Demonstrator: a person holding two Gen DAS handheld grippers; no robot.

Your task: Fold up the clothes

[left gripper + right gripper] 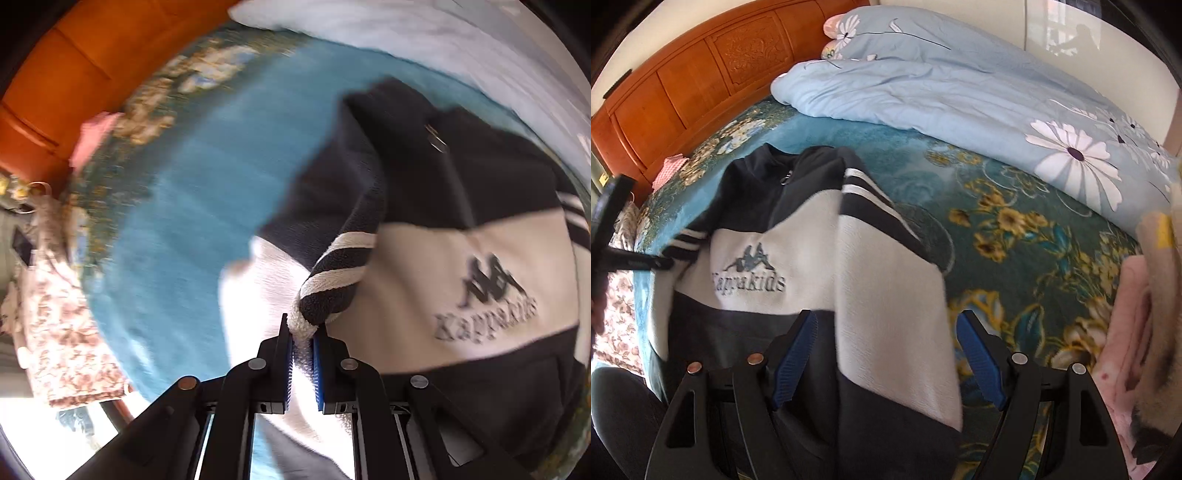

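On the bed [1015, 206], the left gripper [303, 341] clamps the fleece jacket [798, 236]'s striped sleeve [332, 284]; the right gripper [886, 354]'s jaws gape wide.

Black-and-white fleece jacket [768, 236] face-up on bed, right sleeve [886, 266] folded across front

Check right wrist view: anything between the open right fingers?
Yes. In the right wrist view the right gripper stands open, and the jacket's folded-over sleeve lies between its fingers, ungripped. The left gripper is shut on the other sleeve's cuff.
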